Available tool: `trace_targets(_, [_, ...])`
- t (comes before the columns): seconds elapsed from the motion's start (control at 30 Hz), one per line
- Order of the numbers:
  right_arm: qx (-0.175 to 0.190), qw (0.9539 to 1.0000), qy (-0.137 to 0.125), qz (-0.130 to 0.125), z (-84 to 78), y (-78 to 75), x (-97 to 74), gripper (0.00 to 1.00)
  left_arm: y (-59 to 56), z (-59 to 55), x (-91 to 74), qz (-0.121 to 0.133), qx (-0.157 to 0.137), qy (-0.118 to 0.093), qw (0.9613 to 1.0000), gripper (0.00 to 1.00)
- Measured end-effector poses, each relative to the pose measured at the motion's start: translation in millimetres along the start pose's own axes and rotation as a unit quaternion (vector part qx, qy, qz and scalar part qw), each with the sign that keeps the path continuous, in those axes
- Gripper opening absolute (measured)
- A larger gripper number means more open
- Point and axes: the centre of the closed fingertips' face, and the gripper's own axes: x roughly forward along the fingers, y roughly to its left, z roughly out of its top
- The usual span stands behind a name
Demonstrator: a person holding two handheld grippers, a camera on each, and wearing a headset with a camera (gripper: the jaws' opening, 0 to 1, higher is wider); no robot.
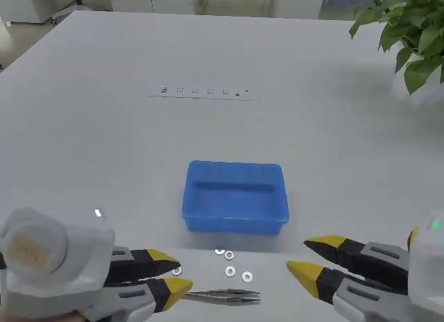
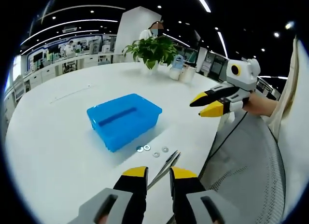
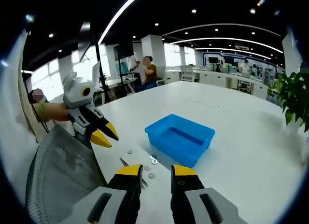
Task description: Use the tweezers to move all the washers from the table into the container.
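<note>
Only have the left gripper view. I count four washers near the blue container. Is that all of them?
Observer: No, five. The head view shows a fifth washer sitting alone, right by the jaw tips of the left gripper.
Operator: Anything in the container?
Observer: No washers that I can see. The head view looks down into the container, and its floor looks bare.
Operator: Right gripper holding anything?
Observer: No. The right gripper view shows the right gripper open, with nothing between its jaws. The tweezers lie on the table.
</note>
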Motion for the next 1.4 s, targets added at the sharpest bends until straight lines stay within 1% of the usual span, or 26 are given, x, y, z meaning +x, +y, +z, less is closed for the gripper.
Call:
trace_targets(0.07, [0.0, 0.9999, 0.009, 0.009, -3.7, 2.2, 4.3, 0.2, 2.9, -6.9, 4.7, -0.003, 0.016, 0.023, 0.9996, 0.15])
trace_targets(0.13, [-0.005, 0.9998, 0.017, 0.014, -6.7, 3.0, 7.9, 0.19, 6.2, -18.2, 8.5, -0.004, 0.033, 0.057, 0.9978, 0.15])
trace_targets(0.17, [-0.006, 0.9997, 0.02, 0.016, -7.9, 3.0, 9.0, 0.19, 6.9, -19.9, 9.2, -0.003, 0.037, 0.063, 0.9973, 0.16])
trace_targets(0.23, [-0.009, 0.9994, 0.027, 0.019, -10.4, 2.3, 11.1, 0.19, 12.0, -27.8, 13.4, 0.002, 0.058, 0.085, 0.9947, 0.15])
trace_targets(0.27, [-0.01, 0.9993, 0.029, 0.019, -11.3, 1.9, 11.9, 0.19, 12.5, -32.0, 15.9, -0.001, 0.068, 0.097, 0.9929, 0.15])
trace_targets(0.3, [-0.01, 0.9993, 0.031, 0.02, -12.2, 1.2, 12.7, 0.19, 12.6, -33.8, 18.0, -0.003, 0.074, 0.102, 0.992, 0.15])
trace_targets(0.37, [-0.009, 0.9991, 0.035, 0.023, -14.0, 0.4, 14.4, 0.19, 14.8, -39.5, 21.8, -0.003, 0.098, 0.12, 0.9878, 0.13])
trace_targets(0.4, [-0.009, 0.999, 0.036, 0.024, -14.7, 0.3, 15.1, 0.19, 15.8, -44.2, 23.3, -0.005, 0.114, 0.137, 0.984, 0.12])
trace_targets(0.5, [-0.012, 0.9986, 0.044, 0.026, -17.1, -1.0, 17.4, 0.19, 18.9, -49.4, 27.4, -0.002, 0.146, 0.158, 0.9767, 0.1])
trace_targets(0.53, [-0.013, 0.9986, 0.045, 0.026, -17.4, -1.2, 17.9, 0.19, 17.8, -49.0, 29.2, -0.003, 0.144, 0.156, 0.9772, 0.09])
trace_targets(0.57, [-0.013, 0.9985, 0.046, 0.027, -17.4, -1.5, 18.8, 0.19, 17.3, -49.8, 30.7, -0.006, 0.146, 0.159, 0.9764, 0.08])
trace_targets(0.67, [-0.013, 0.9984, 0.047, 0.03, -17.2, -1.8, 20.7, 0.19, 15.0, -52.3, 34.2, -0.017, 0.161, 0.17, 0.9722, 0.07])
trace_targets(0.7, [-0.013, 0.9983, 0.047, 0.031, -17.3, -1.9, 21.6, 0.19, 13.3, -53.7, 34.8, -0.023, 0.167, 0.175, 0.9701, 0.06])
trace_targets(0.73, [-0.014, 0.9982, 0.048, 0.032, -17.4, -1.7, 22.5, 0.19, 12.9, -54.9, 35.5, -0.025, 0.179, 0.18, 0.9669, 0.04])
trace_targets(0.8, [-0.016, 0.998, 0.051, 0.035, -18.1, -1.4, 24.6, 0.19, 13.5, -55.9, 36.5, -0.024, 0.2, 0.186, 0.9616, 0.0])
trace_targets(0.83, [-0.017, 0.9978, 0.052, 0.037, -18.3, -1.0, 25.6, 0.19, 13.5, -53.5, 37.4, -0.026, 0.207, 0.181, 0.961, 0.0])
trace_targets(0.87, [-0.019, 0.9977, 0.053, 0.038, -18.6, -0.6, 26.6, 0.19, 13.6, -54.1, 36.8, -0.026, 0.202, 0.184, 0.9616, 0.0])
trace_targets(0.9, [-0.021, 0.9974, 0.056, 0.041, -19.3, 0.4, 28.4, 0.19, 13.8, -53.7, 37.0, -0.027, 0.206, 0.184, 0.9607, 0.0])
trace_targets(1.0, [-0.029, 0.9966, 0.061, 0.048, -19.3, 3.1, 31.8, 0.19, 11.4, -52.8, 37.0, -0.033, 0.221, 0.186, 0.9568, 0.0])
trace_targets(1.07, [-0.041, 0.9956, 0.065, 0.053, -18.5, 6.0, 33.6, 0.19, 8.9, -49.8, 34.4, -0.034, 0.234, 0.187, 0.9536, 0.0])
trace_targets(1.1, [-0.05, 0.9948, 0.068, 0.057, -19.2, 7.1, 34.8, 0.18, 8.5, -46.8, 32.1, -0.032, 0.242, 0.187, 0.9515, 0.0])
trace_targets(1.2, [-0.067, 0.9927, 0.077, 0.065, -21.6, 10.6, 37.5, 0.18, 5.0, -38.4, 26.1, -0.033, 0.257, 0.184, 0.9482, 0.0])
trace_targets(1.23, [-0.073, 0.9917, 0.081, 0.068, -22.5, 12.5, 38.7, 0.18, 3.0, -32.9, 22.8, -0.033, 0.263, 0.18, 0.9471, 0.0])
trace_targets(1.3, [-0.083, 0.9899, 0.084, 0.077, -23.7, 16.9, 40.8, 0.18, -0.7, -24.3, 17.5, -0.032, 0.269, 0.175, 0.9465, 0.0])
trace_targets(1.33, [-0.087, 0.9892, 0.085, 0.081, -23.9, 18.8, 41.4, 0.18, -3.9, -16.9, 13.9, -0.032, 0.277, 0.168, 0.9456, 0.0])
trace_targets(1.4, [-0.098, 0.9874, 0.088, 0.089, -24.7, 22.8, 42.4, 0.18, -8.8, -6.7, 9.7, -0.034, 0.283, 0.157, 0.9455, 0.0])
